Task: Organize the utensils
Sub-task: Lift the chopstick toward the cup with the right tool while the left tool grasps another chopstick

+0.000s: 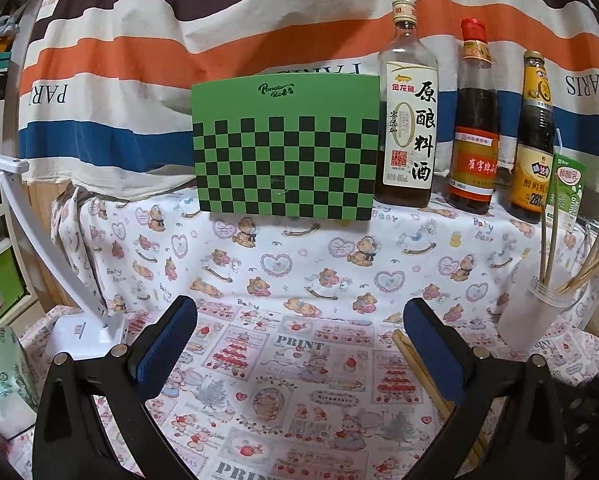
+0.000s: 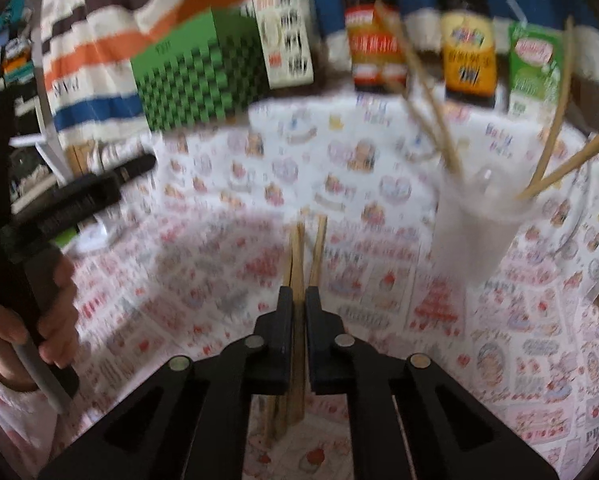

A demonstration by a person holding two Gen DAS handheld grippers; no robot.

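Two wooden chopsticks, pale and square-edged, are pinched between the black fingers of the right gripper, whose jaws stand nearly together with the sticks running forward out of them and back beneath the body; a third stick tip shows just beside them, and the blur hides whether it is gripped too. Left of this, a hand in a pale pink sleeve holds the handle of the left gripper. That one hangs with its jaws spread wide, blue ribbed pads facing each other over bare cloth, nothing between them. By its right finger lie more chopsticks flat on the printed tablecloth, partly hidden under the finger. The cloth is thin cotton, patterned with cakes and bears. Farther right stands a cloudy, round plastic cup with several thin chopsticks leaning out of its mouth at loose angles. At the left edge sits a white lamp base with a curved arm. Beyond, a flat green box with a black checker pattern stands upright. Beside it are three tall glass bottles with paper labels, then a small green carton. Behind everything hangs a striped fabric, wrinkled, in orange, blue, brown and cream.
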